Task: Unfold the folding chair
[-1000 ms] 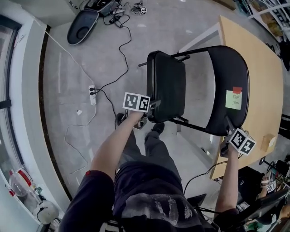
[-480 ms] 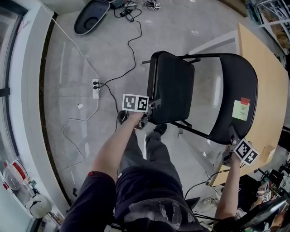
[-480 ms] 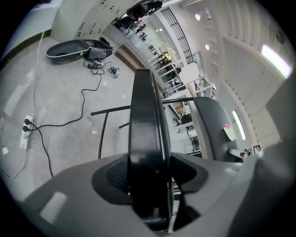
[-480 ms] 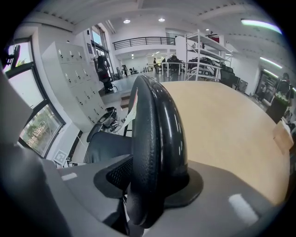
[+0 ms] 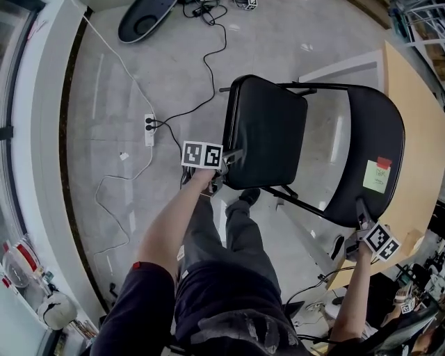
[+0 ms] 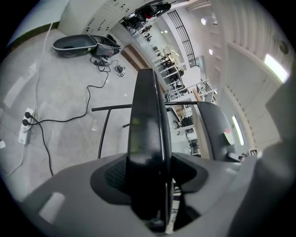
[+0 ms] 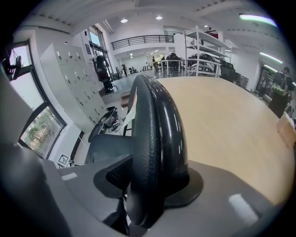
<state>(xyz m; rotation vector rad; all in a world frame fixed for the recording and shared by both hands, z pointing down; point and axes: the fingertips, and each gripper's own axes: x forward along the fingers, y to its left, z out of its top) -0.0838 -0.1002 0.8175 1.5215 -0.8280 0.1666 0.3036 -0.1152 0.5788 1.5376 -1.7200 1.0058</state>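
A black folding chair stands on the floor in front of me, part-way open. Its padded seat [image 5: 268, 132] tilts toward me and its curved backrest [image 5: 372, 160] carries a green sticky note [image 5: 377, 175]. My left gripper [image 5: 229, 161] is shut on the seat's front edge [image 6: 147, 139], which fills the gap between its jaws. At the lower right, my right gripper [image 5: 361, 215] is shut on the backrest's top rim [image 7: 155, 152]. The thin black frame tubes [image 5: 306, 203] run between seat and back.
A wooden table [image 5: 421, 125] stands right behind the chair's back. A white power strip [image 5: 149, 130] and black cables [image 5: 201, 76] lie on the grey floor to the left, with a dark oval case [image 5: 146, 19] at the far end. My legs and shoes [image 5: 245, 197] are below the seat.
The seat's front edge has come down and away from the backrest with my left gripper on it. The chair stands wider open, and the right gripper has sunk slightly with the backrest.
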